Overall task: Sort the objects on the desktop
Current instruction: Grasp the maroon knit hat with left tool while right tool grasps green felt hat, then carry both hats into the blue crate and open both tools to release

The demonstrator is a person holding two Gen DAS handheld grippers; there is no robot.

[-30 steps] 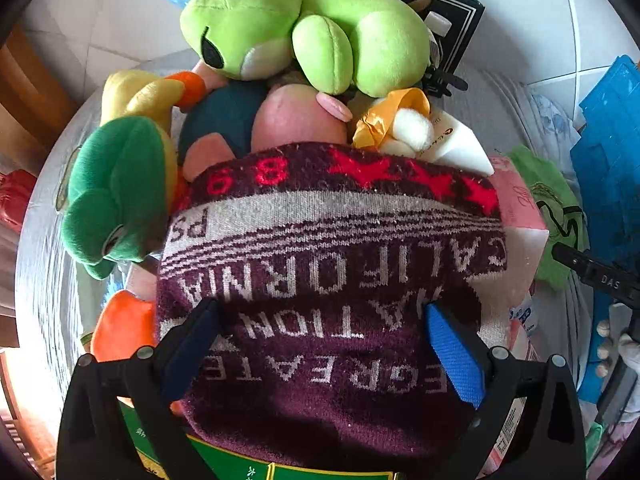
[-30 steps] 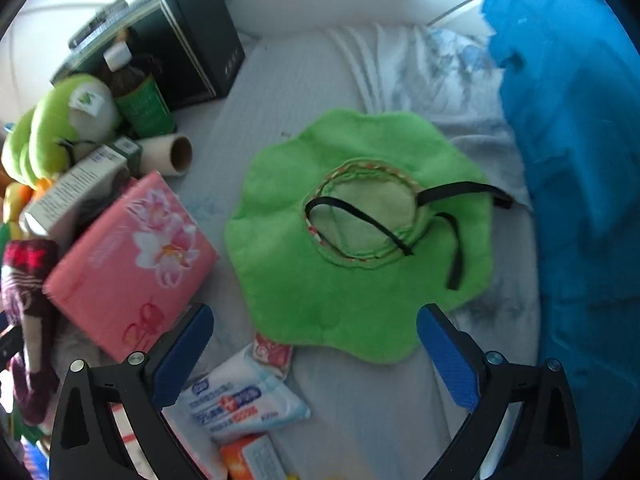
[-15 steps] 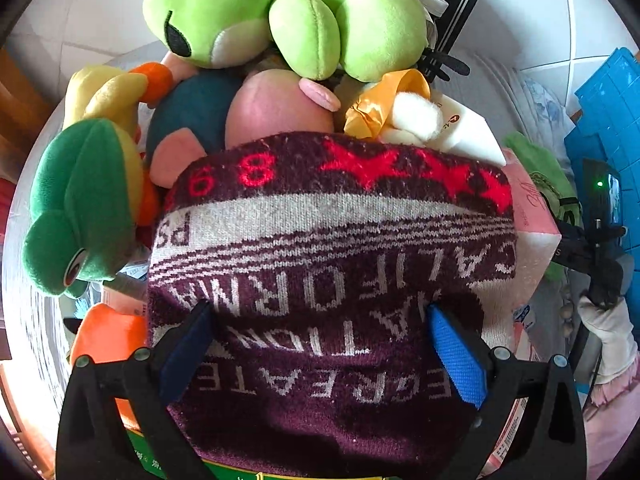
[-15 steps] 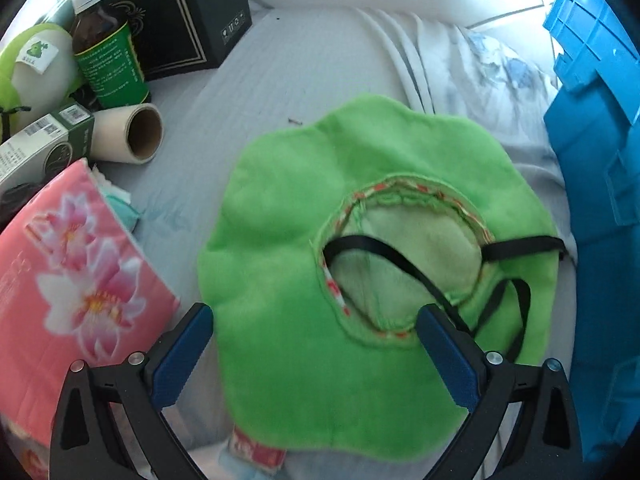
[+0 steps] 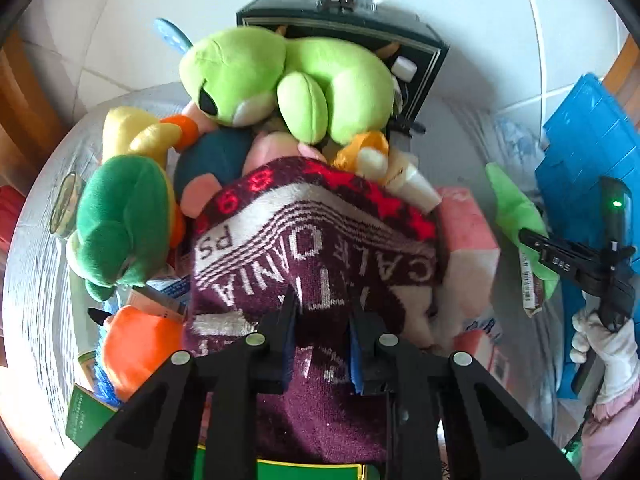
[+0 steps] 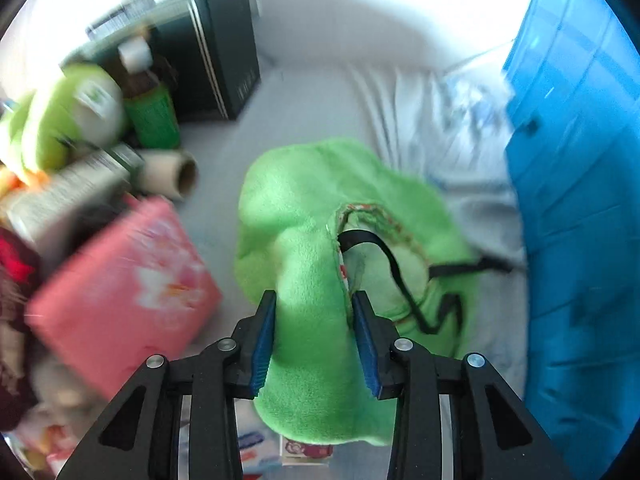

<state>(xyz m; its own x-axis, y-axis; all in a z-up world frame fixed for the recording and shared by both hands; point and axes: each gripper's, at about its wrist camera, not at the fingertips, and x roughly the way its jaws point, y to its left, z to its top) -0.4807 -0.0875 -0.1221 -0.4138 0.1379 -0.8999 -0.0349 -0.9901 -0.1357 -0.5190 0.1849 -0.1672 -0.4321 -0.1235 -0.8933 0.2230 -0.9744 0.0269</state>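
A maroon knitted cloth [image 5: 320, 240] with white lettering and red stars lies over the toy pile. My left gripper [image 5: 322, 308] is closing, and its blue pads pinch a bunched fold of that cloth. In the right wrist view a floppy green hat [image 6: 304, 208] with black straps lies on the grey sheet. My right gripper [image 6: 314, 300] is closing with a raised fold of the hat's brim squeezed between its pads. The left wrist view shows that gripper at the far right in a white-gloved hand [image 5: 600, 340], with the green hat [image 5: 516, 208] hanging from it.
Plush toys crowd the left: a light green one [image 5: 280, 76], a dark green one [image 5: 120, 220], an orange one [image 5: 136, 344]. A black box [image 6: 224, 60], a green bottle [image 6: 152, 116], a cardboard tube [image 6: 172, 172] and a pink tissue pack [image 6: 120, 272] lie near the hat. A blue crate [image 6: 572, 200] walls the right.
Both grippers went from wide open to closed. The left one gathered a fold of the maroon cloth. The right one took the hat's brim and lifted it off the sheet.
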